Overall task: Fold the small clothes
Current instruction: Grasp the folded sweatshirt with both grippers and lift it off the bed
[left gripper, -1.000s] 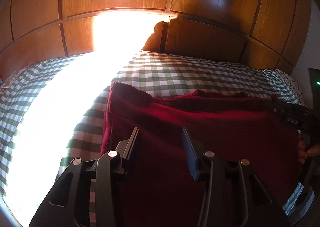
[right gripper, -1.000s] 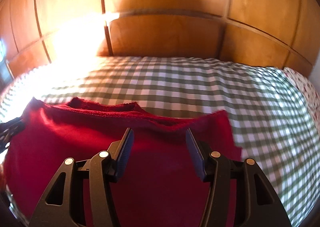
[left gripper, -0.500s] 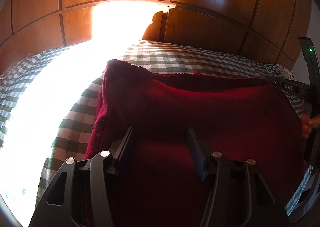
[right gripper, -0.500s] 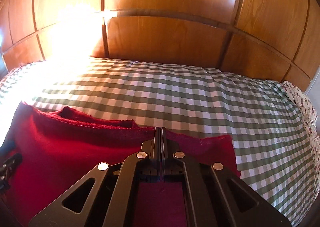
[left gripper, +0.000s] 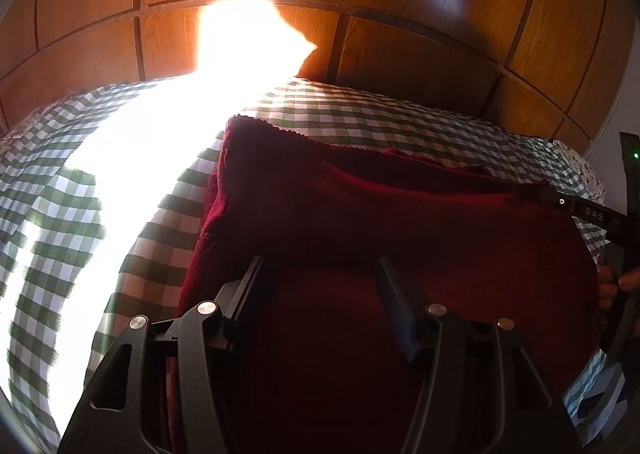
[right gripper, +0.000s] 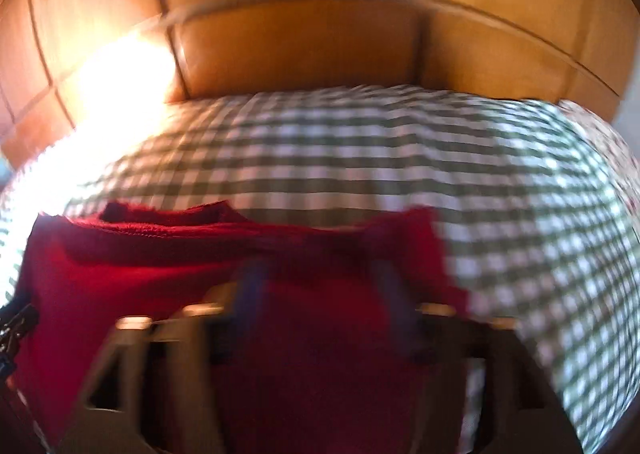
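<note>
A dark red knit garment (left gripper: 380, 222) lies partly folded on the green-and-white checked bed cover (left gripper: 72, 222). My left gripper (left gripper: 320, 274) is open, its two fingers spread just above the garment's near part. In the right wrist view the same red garment (right gripper: 140, 278) fills the lower left. That view is blurred by motion. My right gripper (right gripper: 316, 286) is open over the garment's right part, holding nothing. The right gripper's body and the hand on it show at the right edge of the left wrist view (left gripper: 600, 214).
A wooden panelled headboard (left gripper: 420, 34) stands behind the bed. A strong patch of sunlight (left gripper: 132, 158) washes out the left side of the checked cover (right gripper: 400, 158). A floral pillow edge (left gripper: 584, 170) lies at the far right.
The right gripper shut on the garment's edge half a second ago and has now opened, moving fast. The left gripper stayed open and shifted slightly over the cloth.
</note>
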